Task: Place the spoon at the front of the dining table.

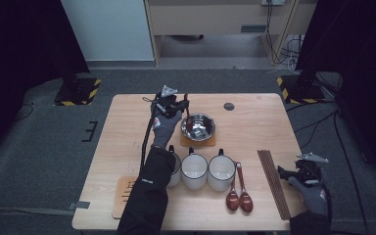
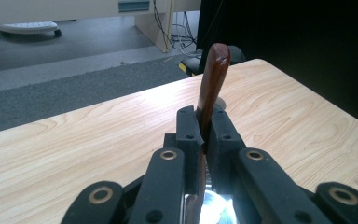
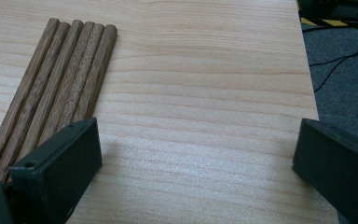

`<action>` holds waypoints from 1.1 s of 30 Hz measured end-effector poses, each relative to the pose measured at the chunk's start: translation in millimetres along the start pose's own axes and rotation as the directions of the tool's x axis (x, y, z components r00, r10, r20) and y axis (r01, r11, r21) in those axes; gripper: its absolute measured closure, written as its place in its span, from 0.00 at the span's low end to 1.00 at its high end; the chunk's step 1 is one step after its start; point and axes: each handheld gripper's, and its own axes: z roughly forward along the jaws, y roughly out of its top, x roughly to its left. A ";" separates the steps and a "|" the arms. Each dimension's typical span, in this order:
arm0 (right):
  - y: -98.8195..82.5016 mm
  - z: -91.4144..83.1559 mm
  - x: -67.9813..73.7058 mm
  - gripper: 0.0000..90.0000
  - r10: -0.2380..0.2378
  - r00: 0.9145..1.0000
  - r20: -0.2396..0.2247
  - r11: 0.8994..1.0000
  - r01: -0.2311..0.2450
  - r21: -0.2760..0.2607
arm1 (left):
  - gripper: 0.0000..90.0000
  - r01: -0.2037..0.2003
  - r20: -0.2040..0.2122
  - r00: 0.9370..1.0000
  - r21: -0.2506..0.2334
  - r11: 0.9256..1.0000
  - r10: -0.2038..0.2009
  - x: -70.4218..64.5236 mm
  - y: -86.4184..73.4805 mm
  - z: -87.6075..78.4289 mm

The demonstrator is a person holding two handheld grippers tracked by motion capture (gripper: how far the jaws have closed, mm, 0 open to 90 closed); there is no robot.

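Though gripped, spoon (image 2: 213,79) over bowl (image 1: 198,126)

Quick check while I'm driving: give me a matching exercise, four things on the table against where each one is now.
Things:
1. shiny round metal bowl
2. bundle of brown wooden chopsticks
3. three white ceramic mugs
4. dark red-brown wooden spoon

Places:
A. in a row at the table's near middle
B. clamped in the left gripper
C. on a small wooden coaster
D. beside the open right gripper

Pairs: 1-C, 2-D, 3-A, 4-B
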 end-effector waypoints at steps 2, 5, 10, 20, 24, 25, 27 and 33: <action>0.0 0.0 0.0 0.01 0.000 1.000 0.000 1.000 0.000 0.000 | 0.93 0.002 0.000 1.000 0.005 1.000 -0.002 1.6 -2.0 0.0; 0.0 0.0 0.0 0.01 0.000 1.000 0.000 1.000 0.000 0.000 | 0.93 0.008 -0.002 1.000 0.011 1.000 -0.008 4.0 -5.2 0.2; 0.0 0.0 0.0 0.01 0.000 1.000 0.000 1.000 0.000 0.000 | 0.93 0.022 0.003 1.000 0.018 1.000 -0.022 6.4 -9.8 2.4; 0.0 0.0 0.0 0.01 0.000 1.000 0.000 1.000 0.000 0.000 | 0.92 0.003 -0.004 1.000 0.052 0.999 -0.003 6.3 -14.4 2.7; 0.0 0.0 0.0 0.01 0.000 1.000 0.000 1.000 0.000 0.000 | 0.91 -0.006 -0.007 1.000 0.067 0.998 0.006 7.7 -14.6 -0.1; 0.0 0.0 0.0 0.01 0.000 1.000 0.000 1.000 0.000 0.000 | 0.91 -0.016 -0.013 1.000 0.076 0.997 0.017 7.6 -14.5 -1.5; -0.1 0.0 -0.1 0.01 -0.002 1.000 0.000 1.000 0.002 0.000 | 0.90 -0.026 -0.018 0.999 0.083 0.996 0.027 7.4 -14.5 -2.7; -0.1 -0.1 0.0 0.02 -0.004 1.000 0.000 1.000 0.004 -0.001 | 0.88 -0.046 -0.033 0.998 0.102 0.994 0.049 8.4 -15.4 -6.5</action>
